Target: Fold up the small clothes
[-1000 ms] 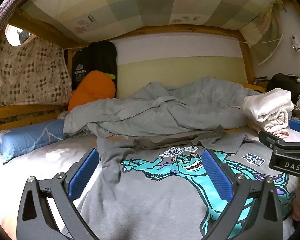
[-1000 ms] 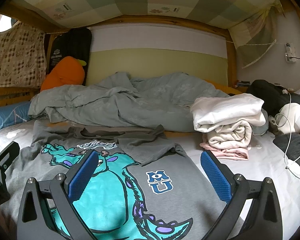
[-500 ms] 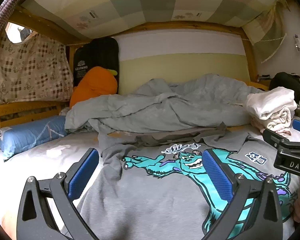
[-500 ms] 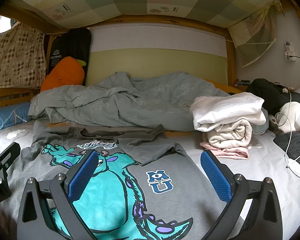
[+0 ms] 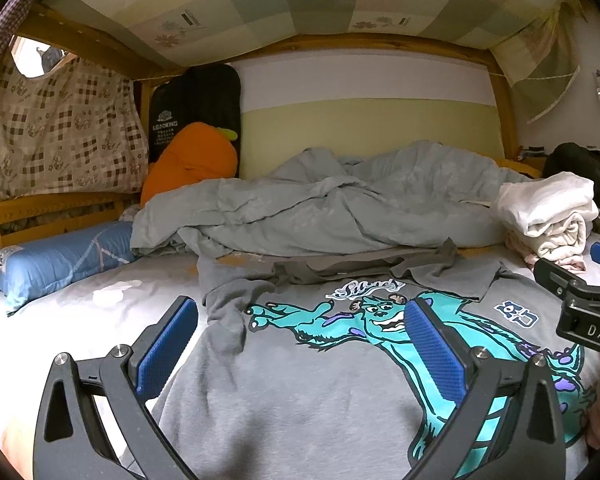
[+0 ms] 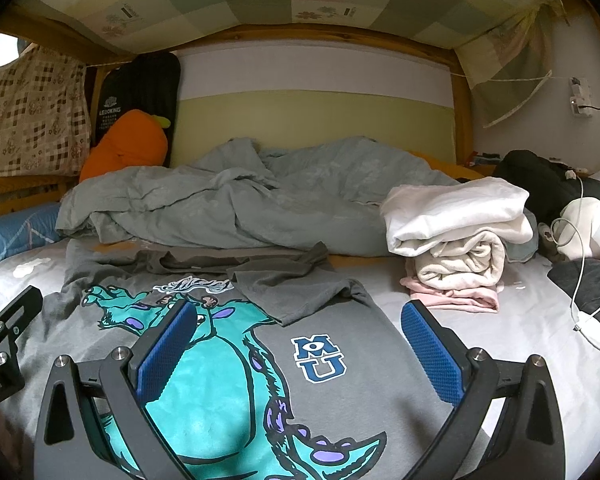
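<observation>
Grey T-shirt (image 5: 300,400) with the teal monster print lies spread face up on the white sheet (image 5: 80,312), collar toward the rumpled grey duvet (image 5: 320,208), its right sleeve already flopped over the chest. I judge the main risk is a sloppy pinch: catch one layer only and the fold drags crooked, or snag the sheet beneath and pull it up too. My left gripper (image 5: 300,344) hovers low over the shirt's left half, tongs wide, holding nothing. My right gripper (image 6: 296,348) hangs over the right half near the MU badge (image 6: 320,358), equally wide and empty, both pointing toward the headboard.
</observation>
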